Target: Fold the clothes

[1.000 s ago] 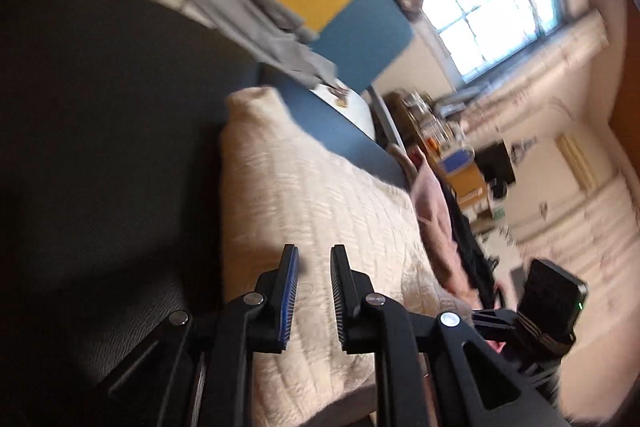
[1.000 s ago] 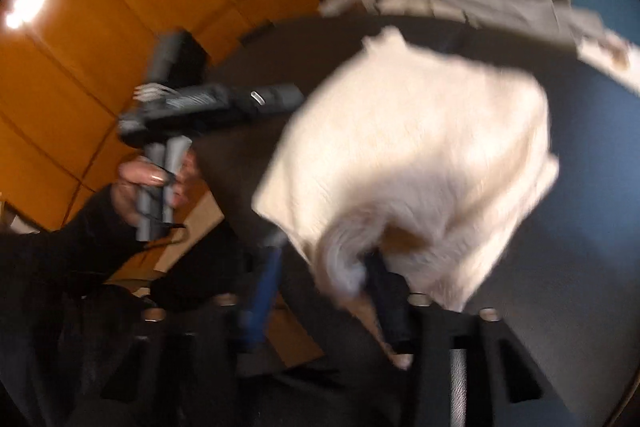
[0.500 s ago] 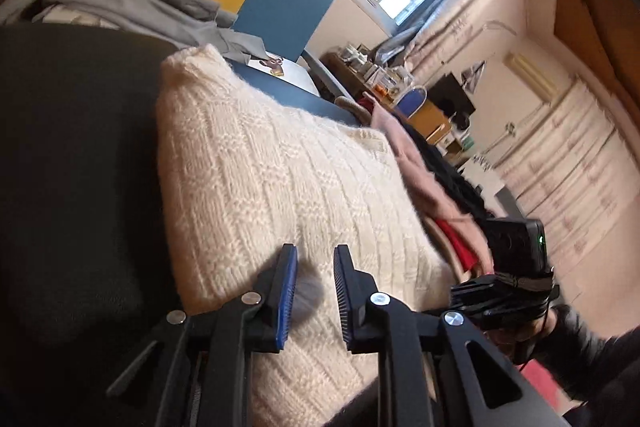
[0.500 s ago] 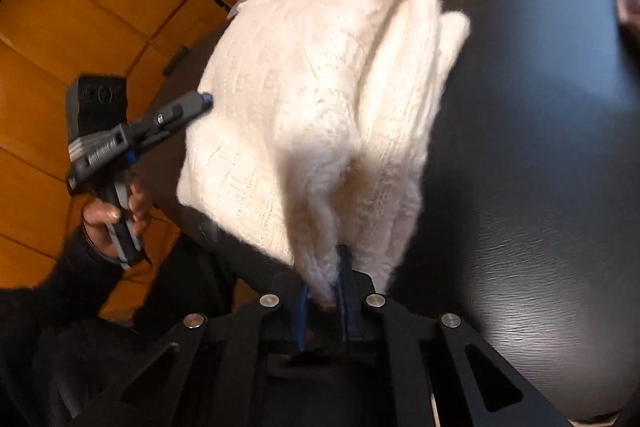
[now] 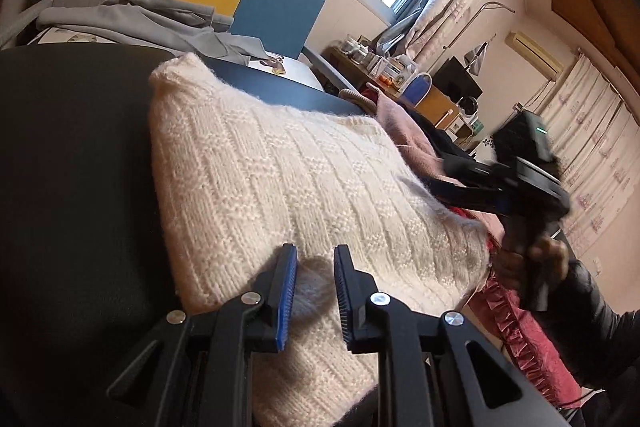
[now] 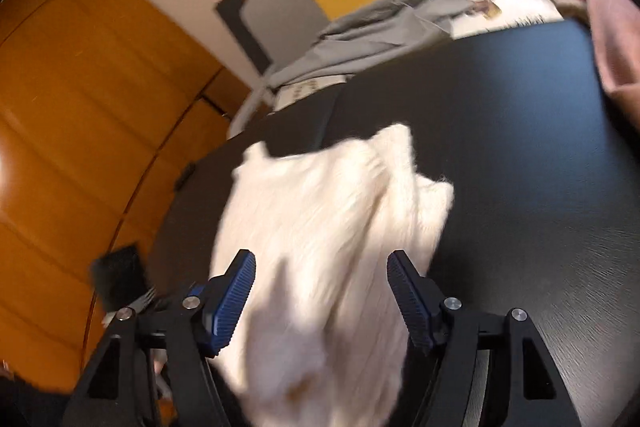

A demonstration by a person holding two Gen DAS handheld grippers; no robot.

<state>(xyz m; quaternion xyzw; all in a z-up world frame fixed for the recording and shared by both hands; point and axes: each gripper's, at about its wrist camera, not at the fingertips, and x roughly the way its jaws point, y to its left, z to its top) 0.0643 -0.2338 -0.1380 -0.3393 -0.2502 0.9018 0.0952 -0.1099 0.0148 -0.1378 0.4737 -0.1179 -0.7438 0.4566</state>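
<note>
Here the folded cream sweater lies on the dark surface; left gripper fingers narrowly parted, empty; right gripper fingers spread wide, empty.

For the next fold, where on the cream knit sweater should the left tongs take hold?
Probably the near hem edge of the cream knit sweater, directly ahead of the left tongs. It lies folded flat on the dark table, so a low approach from the near side, one finger slipping under, looks best. The right tongs stand open.
</note>
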